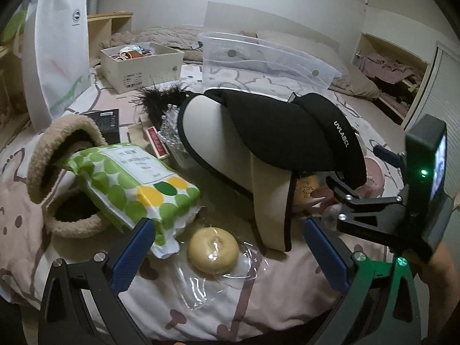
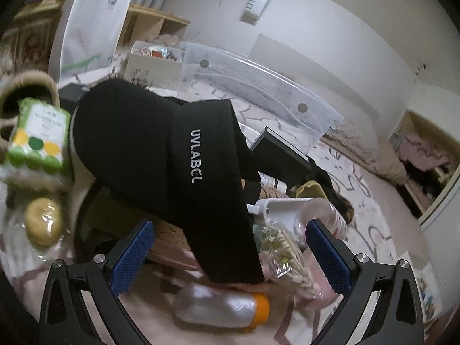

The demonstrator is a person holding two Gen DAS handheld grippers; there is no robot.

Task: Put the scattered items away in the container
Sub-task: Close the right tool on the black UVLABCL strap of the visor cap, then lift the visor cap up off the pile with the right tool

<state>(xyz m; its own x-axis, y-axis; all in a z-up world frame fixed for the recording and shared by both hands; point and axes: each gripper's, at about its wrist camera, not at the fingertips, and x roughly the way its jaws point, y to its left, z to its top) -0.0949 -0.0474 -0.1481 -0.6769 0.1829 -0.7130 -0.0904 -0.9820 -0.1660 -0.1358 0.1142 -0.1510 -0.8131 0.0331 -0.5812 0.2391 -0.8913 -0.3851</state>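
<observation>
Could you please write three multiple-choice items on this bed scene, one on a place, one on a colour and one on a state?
1. Where does the green-dotted packet lie?
A. in the clear bin
B. sticking out of the fuzzy basket
C. under the paper bag

2. What colour is the cap of the clear bottle?
A. orange
B. blue
C. white

3. How does the left gripper stand?
A. shut on the visor
B. shut on the round yellow item
C. open, holding nothing

Answers: B, its top end sits inside the basket's mouth; A, the cap end shows orange; C, both pads stand wide apart.
</observation>
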